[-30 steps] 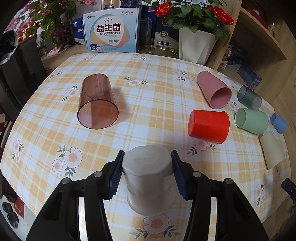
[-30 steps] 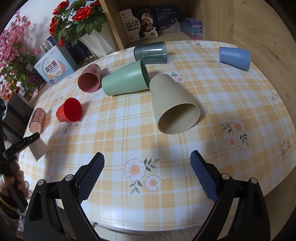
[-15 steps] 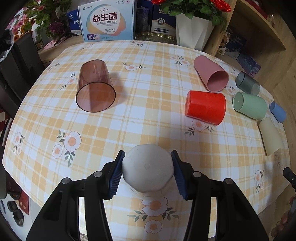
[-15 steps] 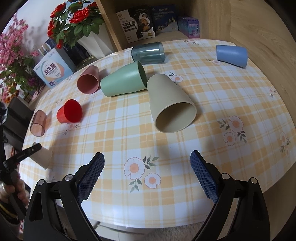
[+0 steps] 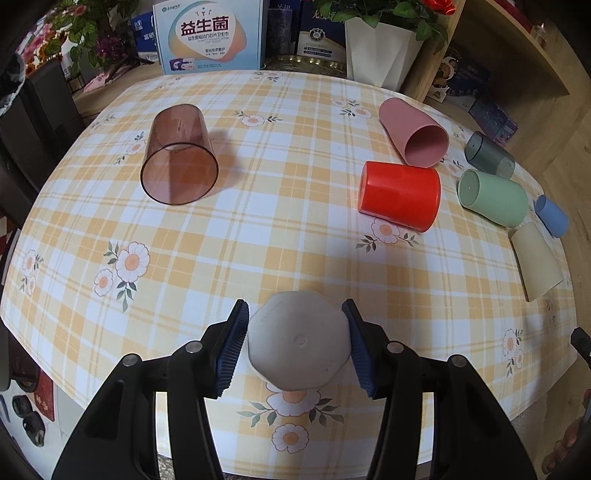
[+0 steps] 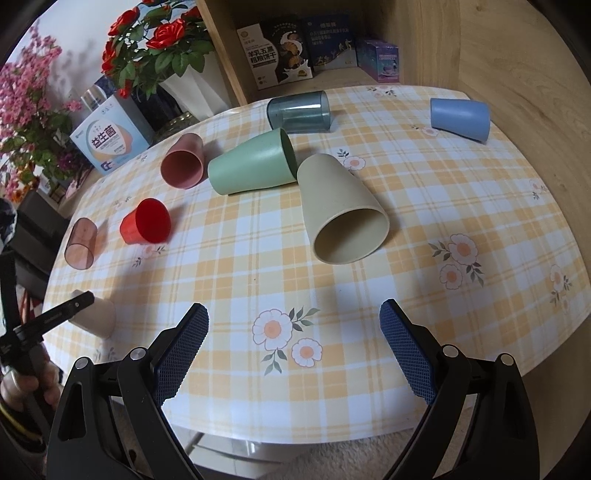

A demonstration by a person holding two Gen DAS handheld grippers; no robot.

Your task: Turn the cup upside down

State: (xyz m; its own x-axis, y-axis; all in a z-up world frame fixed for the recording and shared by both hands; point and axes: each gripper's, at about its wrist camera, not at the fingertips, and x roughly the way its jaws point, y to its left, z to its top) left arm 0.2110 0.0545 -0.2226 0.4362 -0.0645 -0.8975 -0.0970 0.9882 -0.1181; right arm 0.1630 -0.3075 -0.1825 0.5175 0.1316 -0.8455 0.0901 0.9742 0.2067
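My left gripper [image 5: 297, 341] is shut on a light grey-white cup [image 5: 298, 341], its closed bottom facing the camera and its mouth turned down toward the table near the front edge. In the right wrist view the same cup [image 6: 96, 314] shows at the table's left edge, mouth downward, with a left gripper finger across it. My right gripper [image 6: 293, 347] is open and empty above the table's near edge, well in front of a beige cup [image 6: 341, 214] lying on its side.
Cups lie on their sides on the checked tablecloth [image 5: 277, 229]: brown transparent [image 5: 179, 155], red [image 5: 400, 195], pink [image 5: 413, 131], green [image 5: 493, 197], grey transparent [image 5: 489, 155], blue [image 5: 552, 216], beige [image 5: 537, 262]. A box [image 5: 208, 35] and a vase [image 5: 380, 50] stand behind.
The left gripper has tipped the grey-white cup over, so its bottom now faces the camera, and lowered it toward the table. The right gripper stayed open and nearly still.
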